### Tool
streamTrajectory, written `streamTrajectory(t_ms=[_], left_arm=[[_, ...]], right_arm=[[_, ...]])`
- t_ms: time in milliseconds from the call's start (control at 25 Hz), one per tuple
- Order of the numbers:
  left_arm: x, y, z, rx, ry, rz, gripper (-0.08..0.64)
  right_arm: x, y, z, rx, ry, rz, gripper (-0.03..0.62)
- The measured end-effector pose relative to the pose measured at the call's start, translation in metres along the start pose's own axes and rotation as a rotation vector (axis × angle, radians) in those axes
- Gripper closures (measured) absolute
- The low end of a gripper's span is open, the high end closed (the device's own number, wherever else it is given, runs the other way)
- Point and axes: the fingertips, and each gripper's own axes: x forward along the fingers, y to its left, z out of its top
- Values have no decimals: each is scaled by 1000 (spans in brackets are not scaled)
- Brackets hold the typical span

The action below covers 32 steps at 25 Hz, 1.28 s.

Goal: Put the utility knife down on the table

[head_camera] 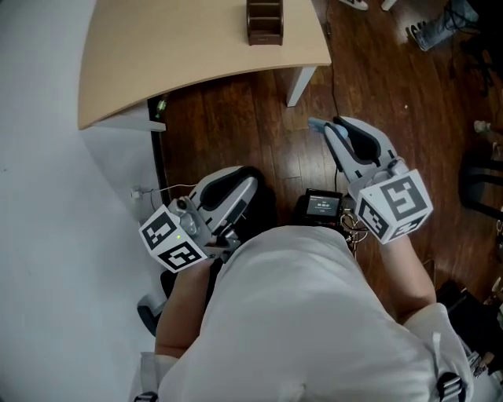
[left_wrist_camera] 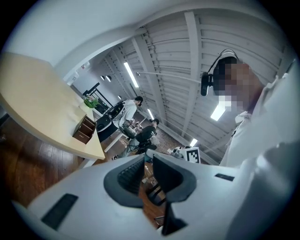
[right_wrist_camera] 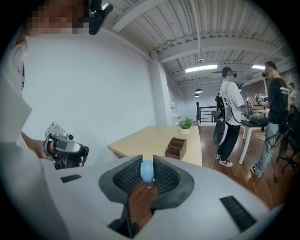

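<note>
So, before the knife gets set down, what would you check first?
1. Knife gripped: ok. The right gripper is shut on the light blue utility knife.
2. Gripper above the table: not ok. It hangs over the wooden floor, with the table ahead of it.
3. Free landing spot: ok. There is a wide bare tabletop beside the brown organizer.
4. Left gripper free: ok. Its jaws are slightly apart with nothing between them.
5. Blade retracted: cannot tell. Only the knife's blue end shows.
</note>
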Motion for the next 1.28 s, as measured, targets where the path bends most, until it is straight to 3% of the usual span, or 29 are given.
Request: streamTrajectory(t_ms=[320,600,1000,1280], left_arm=[[-15,46,32,-8,24,-63,505],[1,54,51,-34,58,-98,505],[56,67,86,-22,49,-59,505],[112,107,91,-23,41,-51,505]], right_arm=[[46,8,18,-18,11,-76,522],[56,-3,36,-24,21,-109,520],[82,-56,58,-36,25,-63,522],[130,-103,43,-56,53,-12,522]])
